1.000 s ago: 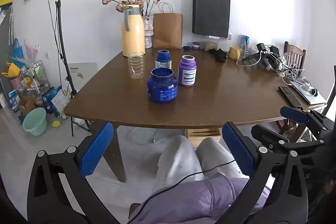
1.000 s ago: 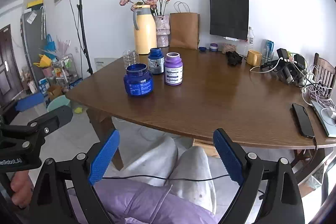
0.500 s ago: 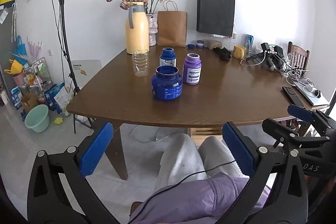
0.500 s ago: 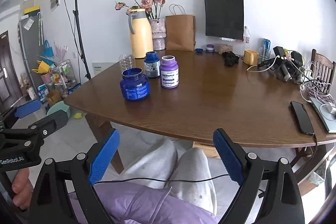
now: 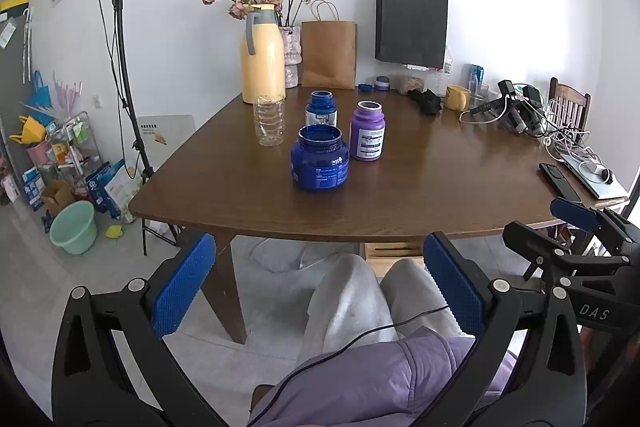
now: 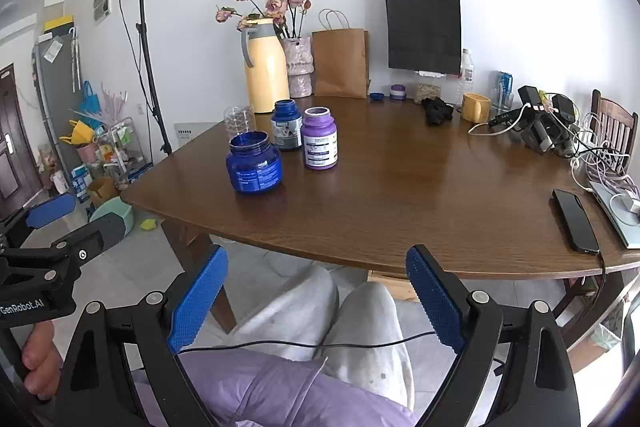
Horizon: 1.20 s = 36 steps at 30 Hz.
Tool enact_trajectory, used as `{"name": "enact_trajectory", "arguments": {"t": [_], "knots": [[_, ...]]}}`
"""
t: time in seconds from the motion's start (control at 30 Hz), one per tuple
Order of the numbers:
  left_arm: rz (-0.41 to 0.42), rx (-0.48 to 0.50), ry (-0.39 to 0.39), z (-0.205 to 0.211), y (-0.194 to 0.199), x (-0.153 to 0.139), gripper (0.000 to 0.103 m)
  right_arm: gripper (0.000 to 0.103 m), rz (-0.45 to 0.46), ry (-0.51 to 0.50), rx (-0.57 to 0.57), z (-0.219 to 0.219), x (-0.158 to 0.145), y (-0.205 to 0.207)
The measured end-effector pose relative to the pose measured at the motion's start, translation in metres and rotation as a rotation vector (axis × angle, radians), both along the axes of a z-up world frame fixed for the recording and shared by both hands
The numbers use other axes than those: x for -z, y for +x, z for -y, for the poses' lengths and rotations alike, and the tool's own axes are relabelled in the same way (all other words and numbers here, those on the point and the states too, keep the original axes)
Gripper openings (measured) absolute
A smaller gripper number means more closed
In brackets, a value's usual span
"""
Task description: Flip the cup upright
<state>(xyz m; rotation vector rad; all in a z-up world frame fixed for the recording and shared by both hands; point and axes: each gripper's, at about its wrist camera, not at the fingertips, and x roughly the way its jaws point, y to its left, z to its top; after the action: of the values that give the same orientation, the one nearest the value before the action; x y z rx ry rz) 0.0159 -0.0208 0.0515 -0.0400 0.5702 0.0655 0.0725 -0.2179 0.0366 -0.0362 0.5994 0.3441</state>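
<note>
A clear ribbed plastic cup (image 5: 270, 121) stands on the brown table (image 5: 420, 195), left of the jars and in front of the yellow jug; it also shows in the right wrist view (image 6: 239, 123). I cannot tell which end is up. My left gripper (image 5: 320, 285) is open and empty, held over the person's lap short of the table's front edge. My right gripper (image 6: 318, 301) is open and empty too, also over the lap. Each gripper shows at the side of the other's view.
A wide blue jar (image 5: 320, 159), a smaller blue jar (image 5: 321, 109) and a purple jar (image 5: 367, 131) stand near the cup. A yellow jug (image 5: 262, 61), flower vase and paper bags stand at the back. Cables, a phone (image 6: 576, 221) and a laptop lie at right.
Both grippers have drifted slightly, so the table and jars shift a little in view. Jaws stay open. Nothing on the table has moved.
</note>
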Motion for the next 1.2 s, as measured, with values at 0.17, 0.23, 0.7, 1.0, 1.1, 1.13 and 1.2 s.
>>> {"name": "enact_trajectory", "arguments": {"t": [0.17,0.23,0.7,1.0,1.1,1.13,1.2], "knots": [[0.002,0.0,0.001,-0.0006,0.0001,0.0007,0.103,0.094,-0.002,0.0,0.007,-0.0003,0.0013,-0.0001],[0.0,0.001,0.001,-0.0004,0.0004,0.0013,0.103,0.094,-0.002,-0.001,0.006,-0.0002,0.0015,0.0003],[-0.005,0.005,0.003,-0.0008,0.0014,0.0023,0.103,0.094,-0.003,-0.003,0.009,-0.0004,0.0027,-0.0005],[-0.009,0.019,0.003,-0.0037,0.0038,0.0042,0.103,0.094,0.011,0.013,0.019,0.0009,0.0026,-0.0047],[-0.011,0.02,0.002,-0.0036,0.0036,0.0044,0.103,0.094,0.011,0.013,0.02,0.001,0.0024,-0.0042],[-0.015,0.021,0.001,-0.0035,0.004,0.0046,0.103,0.094,0.012,0.013,0.019,0.0013,0.0023,-0.0043],[-0.019,0.022,-0.001,-0.004,0.0042,0.0048,0.103,0.094,0.014,0.016,0.018,0.0017,0.0022,-0.0043]]}}
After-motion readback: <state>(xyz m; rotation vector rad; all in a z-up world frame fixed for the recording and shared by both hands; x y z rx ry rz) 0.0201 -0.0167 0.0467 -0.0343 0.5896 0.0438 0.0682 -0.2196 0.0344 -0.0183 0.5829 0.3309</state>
